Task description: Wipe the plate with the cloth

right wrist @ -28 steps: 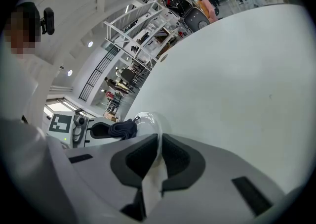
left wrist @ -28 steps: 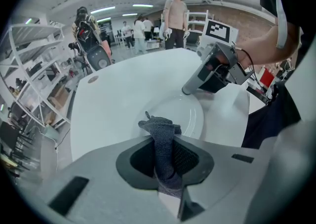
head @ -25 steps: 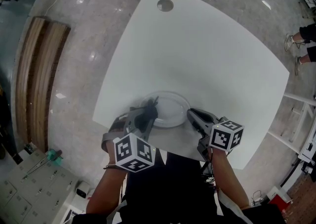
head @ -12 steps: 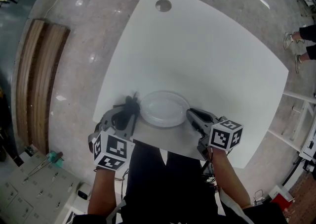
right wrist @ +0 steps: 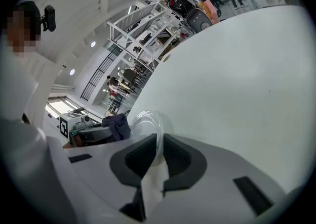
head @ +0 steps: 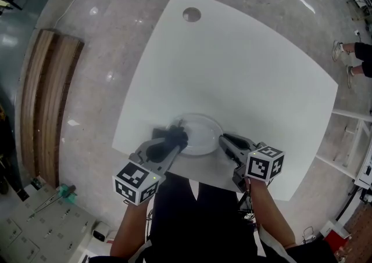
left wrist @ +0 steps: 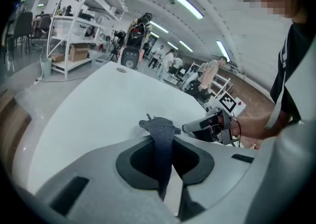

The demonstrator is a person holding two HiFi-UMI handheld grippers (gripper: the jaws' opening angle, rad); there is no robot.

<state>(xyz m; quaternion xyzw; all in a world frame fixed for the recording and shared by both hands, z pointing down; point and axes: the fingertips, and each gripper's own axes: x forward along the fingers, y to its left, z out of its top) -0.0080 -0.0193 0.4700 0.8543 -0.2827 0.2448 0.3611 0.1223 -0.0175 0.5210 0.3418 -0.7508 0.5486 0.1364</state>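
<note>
A clear glass plate (head: 199, 134) lies near the front edge of the white table (head: 244, 64). My right gripper (head: 222, 140) is shut on the plate's right rim; the rim (right wrist: 159, 141) runs between its pads. My left gripper (head: 174, 139) is shut on a dark blue-grey cloth (head: 176, 136), and the cloth rests over the plate's left part. In the left gripper view the cloth (left wrist: 161, 144) stands pinched between the pads, with the right gripper (left wrist: 207, 124) beyond it. The right gripper view shows the cloth (right wrist: 118, 124) bunched at the plate's far side, held by the left gripper (right wrist: 101, 131).
A round hole (head: 191, 14) sits in the table's far left corner. A wooden bench (head: 43, 99) stands on the floor to the left. A person's legs (head: 351, 53) show at the far right. Shelving and people stand in the background of both gripper views.
The left gripper swung out to the plate's left with the cloth, then came back right onto the plate's left part, rolling as it went. The right gripper and plate stayed put.
</note>
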